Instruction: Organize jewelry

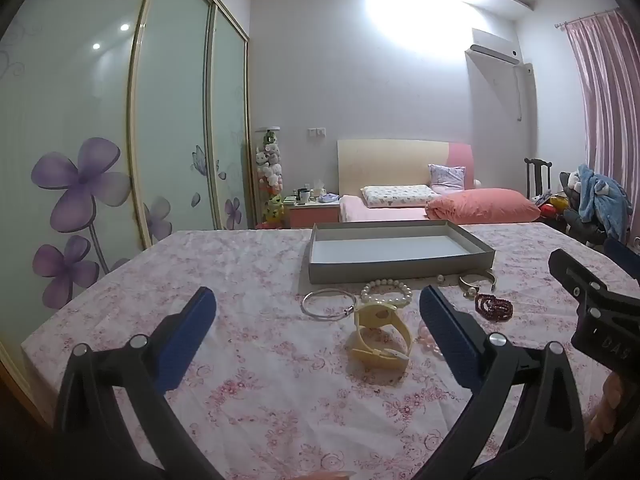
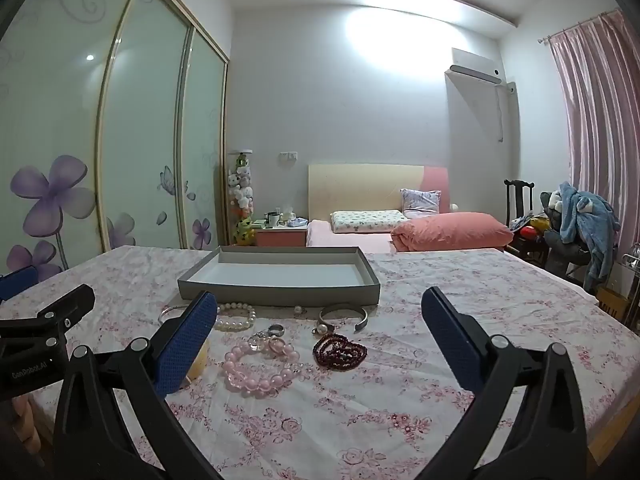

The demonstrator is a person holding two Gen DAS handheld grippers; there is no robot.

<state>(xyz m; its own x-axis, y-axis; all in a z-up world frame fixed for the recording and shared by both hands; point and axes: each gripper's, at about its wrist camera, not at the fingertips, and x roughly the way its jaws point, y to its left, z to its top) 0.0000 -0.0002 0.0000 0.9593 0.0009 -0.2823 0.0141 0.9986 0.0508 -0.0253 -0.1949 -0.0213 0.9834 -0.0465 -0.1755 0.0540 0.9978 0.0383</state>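
Floral pink cloth is covering the table (image 2: 460, 320) and lying in wrinkles, which could be snagging any piece dragged across it. The grey tray (image 2: 280, 286) is sitting empty at the far side, with all the jewelry loose just in front of it, so none of the sorting looks done.

The left gripper (image 1: 318, 312) is hovering wide open with nothing in it, the yellow watch (image 1: 378, 332) lying between its fingers. The right gripper (image 2: 320, 322) is likewise spread wide and empty, facing the pink bead bracelet (image 2: 262, 368) and the dark red bead string (image 2: 340, 352).

The two tools are working close together, so they could be knocking each other. The beaded strands are probably slack and could be slipping from a pinch or dragging neighbours along, since the pieces are crowding one another.

The silver bangle (image 1: 329, 300) is thin and lying flat, likely hard to get under. The pearl bracelet (image 2: 236, 318) is partly hidden behind a blue finger in the right view, and the open cuff (image 2: 344, 314) sits just before the tray. The small ring (image 2: 276, 330) and the pearl studs near it are too small to make out properly.
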